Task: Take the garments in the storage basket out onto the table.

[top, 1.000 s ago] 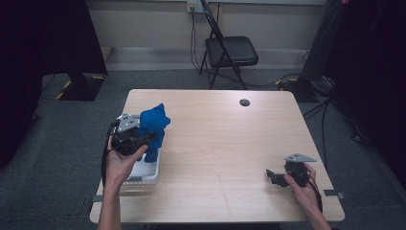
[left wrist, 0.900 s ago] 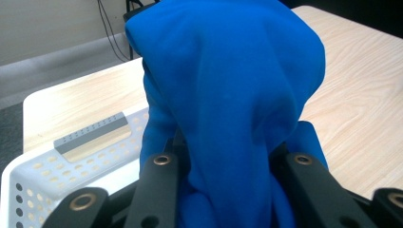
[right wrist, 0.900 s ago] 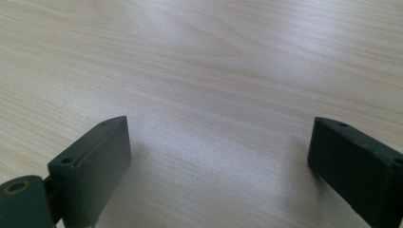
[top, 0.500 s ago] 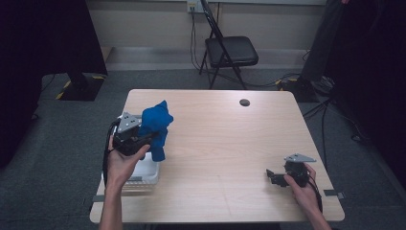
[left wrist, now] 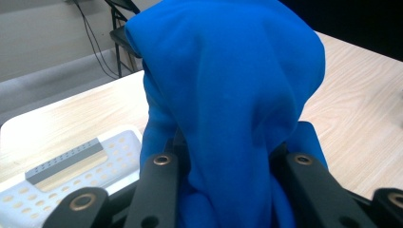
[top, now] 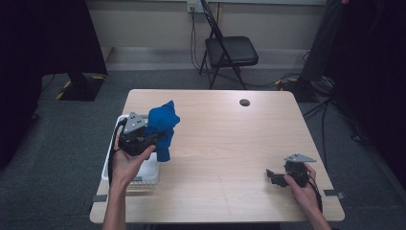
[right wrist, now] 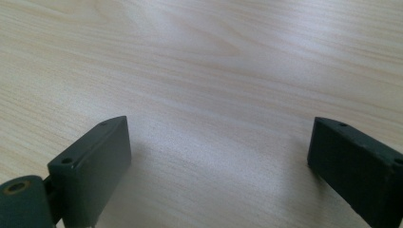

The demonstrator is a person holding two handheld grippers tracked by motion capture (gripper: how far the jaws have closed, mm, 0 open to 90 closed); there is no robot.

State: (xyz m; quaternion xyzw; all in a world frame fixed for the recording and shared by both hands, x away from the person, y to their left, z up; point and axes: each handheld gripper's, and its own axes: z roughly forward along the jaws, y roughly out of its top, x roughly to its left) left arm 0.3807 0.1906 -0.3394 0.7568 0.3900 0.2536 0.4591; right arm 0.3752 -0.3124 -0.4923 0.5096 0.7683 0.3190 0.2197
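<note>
Cloth (top: pixel 163 125) blue, bunched, held up over table (top: pixel 225 143) beside white basket (top: pixel 146 173) | L gripper (top: pixel 143 139) pinching cloth | R gripper (top: pixel 273 176) spread wide, nothing between, low over table near R edge

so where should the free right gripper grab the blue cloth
Take the loose lower end of the cloth, hanging beside the basket, coming in level from the table's right. The left gripper already pinches its bunched middle, and the right gripper sits open on that side.

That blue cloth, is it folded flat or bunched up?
Bunched up. The blue cloth hangs in a crumpled bundle from the left tongs, lifted beside the white basket.
</note>
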